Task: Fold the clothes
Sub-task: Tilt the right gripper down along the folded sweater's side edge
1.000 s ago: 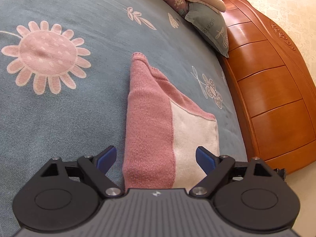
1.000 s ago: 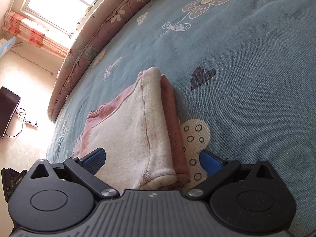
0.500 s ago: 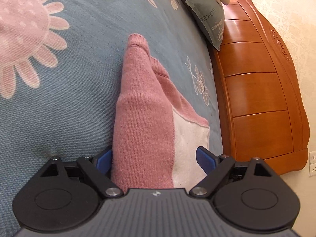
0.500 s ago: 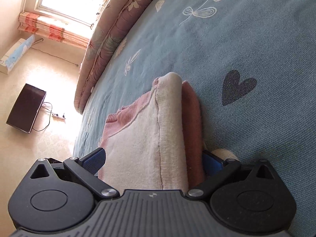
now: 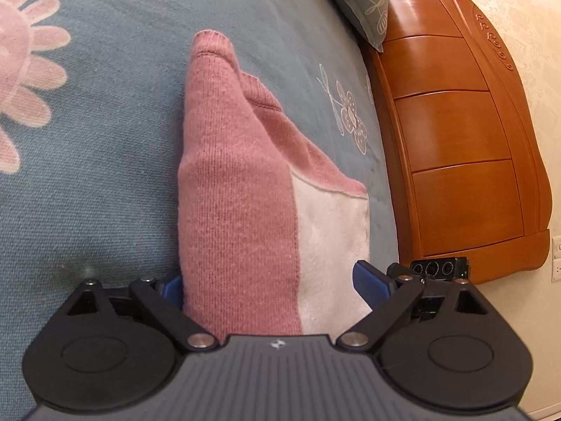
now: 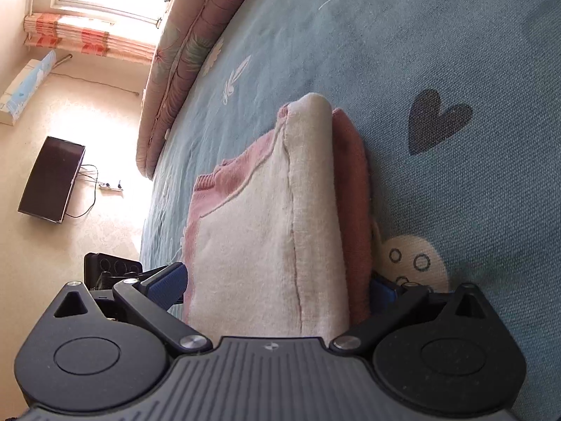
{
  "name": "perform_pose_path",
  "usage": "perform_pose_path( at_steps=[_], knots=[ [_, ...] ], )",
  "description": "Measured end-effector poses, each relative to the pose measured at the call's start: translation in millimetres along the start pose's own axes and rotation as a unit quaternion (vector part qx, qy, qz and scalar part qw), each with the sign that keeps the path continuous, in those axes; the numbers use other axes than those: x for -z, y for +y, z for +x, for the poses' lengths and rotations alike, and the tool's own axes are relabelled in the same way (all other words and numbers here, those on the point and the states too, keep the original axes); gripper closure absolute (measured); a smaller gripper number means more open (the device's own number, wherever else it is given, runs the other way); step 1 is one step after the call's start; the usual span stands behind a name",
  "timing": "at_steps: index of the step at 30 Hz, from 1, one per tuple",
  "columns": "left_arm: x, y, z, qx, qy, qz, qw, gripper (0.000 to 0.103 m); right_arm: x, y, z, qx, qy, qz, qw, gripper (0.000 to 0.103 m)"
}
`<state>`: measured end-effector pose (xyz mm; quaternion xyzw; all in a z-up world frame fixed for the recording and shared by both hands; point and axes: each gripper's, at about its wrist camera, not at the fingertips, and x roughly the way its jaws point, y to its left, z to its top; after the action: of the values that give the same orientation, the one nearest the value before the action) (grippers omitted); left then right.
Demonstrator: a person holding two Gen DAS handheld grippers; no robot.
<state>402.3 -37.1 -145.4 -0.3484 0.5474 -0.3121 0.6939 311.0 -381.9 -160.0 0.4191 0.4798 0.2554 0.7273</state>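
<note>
A folded pink and white sweater (image 5: 245,189) lies on the blue bedspread (image 5: 87,175). In the left wrist view my left gripper (image 5: 271,286) straddles its near end. The jaws are opening, with the pink fold and the white panel between the blue pads, and the left pad is half hidden behind the pink edge. In the right wrist view the same sweater (image 6: 259,231) shows its white side. My right gripper (image 6: 275,286) stands wide around that end. Its right pad is tucked behind the pink layer, and its left pad sits beside the white edge.
A wooden headboard (image 5: 455,133) rises at the bed's right side, with a grey pillow (image 5: 361,3) against it. A rolled floral quilt (image 6: 182,56) lies along the far bed edge. Below it are the floor, a dark screen (image 6: 52,175) and a power strip (image 6: 110,186).
Both grippers have moved forward and down over the sweater's two ends. It lay just ahead of the pads, and now it fills the space between them.
</note>
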Motion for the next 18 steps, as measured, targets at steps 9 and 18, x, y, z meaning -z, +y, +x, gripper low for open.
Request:
perform_pose_path(
  at_steps=[9,18],
  knots=[
    [4.8,21.1,-16.1,0.013,-0.004,-0.029,0.9995,0.033,18.9,2.4,-10.8,0.001,0.020,-0.028,0.999,0.000],
    [-7.5,2.2,2.5,0.007,0.002,0.010,0.9999,0.018,-3.1,1.8,8.5,-0.006,0.012,-0.010,1.000,0.000]
  ],
)
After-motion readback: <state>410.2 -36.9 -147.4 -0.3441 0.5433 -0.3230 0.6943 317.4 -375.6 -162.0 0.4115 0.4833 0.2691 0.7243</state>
